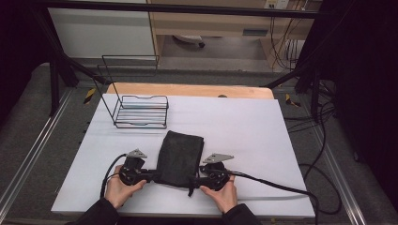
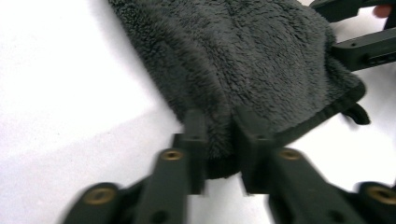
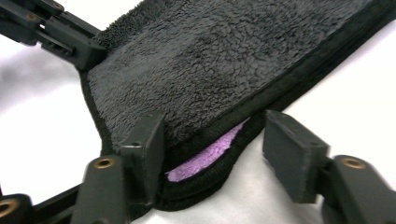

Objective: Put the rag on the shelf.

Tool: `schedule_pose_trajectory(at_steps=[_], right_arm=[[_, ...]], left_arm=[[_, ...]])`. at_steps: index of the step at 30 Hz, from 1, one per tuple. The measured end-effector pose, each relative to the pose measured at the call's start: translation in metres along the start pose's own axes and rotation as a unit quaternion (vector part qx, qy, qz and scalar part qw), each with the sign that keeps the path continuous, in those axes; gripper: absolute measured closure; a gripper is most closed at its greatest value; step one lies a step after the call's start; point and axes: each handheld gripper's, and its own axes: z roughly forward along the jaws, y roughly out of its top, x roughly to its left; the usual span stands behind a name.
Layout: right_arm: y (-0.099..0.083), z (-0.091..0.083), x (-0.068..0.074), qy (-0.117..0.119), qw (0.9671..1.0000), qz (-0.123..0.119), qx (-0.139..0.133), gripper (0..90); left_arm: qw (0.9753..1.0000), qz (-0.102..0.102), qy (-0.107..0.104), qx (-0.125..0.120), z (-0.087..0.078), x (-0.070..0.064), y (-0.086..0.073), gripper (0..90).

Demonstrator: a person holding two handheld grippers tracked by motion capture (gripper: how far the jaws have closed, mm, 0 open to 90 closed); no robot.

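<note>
Left gripper (image 2: pixel 219 133) pinches the dark towel (image 2: pixel 243 60); right gripper (image 3: pixel 215 140) spread around its corner

Dark fleece cloth (image 1: pixel 179 157) fuzzy, matt; purple plush inside. Rack (image 1: pixel 141 111) thin black wire. Table cover (image 1: pixel 244 126) smooth white.

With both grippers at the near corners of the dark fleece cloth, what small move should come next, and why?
Probably shut the right gripper. Its jaws stand open around the near corner of the cloth, while the left gripper already pinches the other near corner, so a lift or fold needs both holds.
</note>
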Motion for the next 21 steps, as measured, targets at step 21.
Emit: schedule_pose_trajectory(at_steps=[21], right_arm=[[0.009, -0.02, -0.002, 0.018, 0.997, -0.074, -0.016, 35.4]], left_arm=[[0.9963, 0.066, 0.042, -0.034, -0.028, -0.019, -0.018, 57.7]])
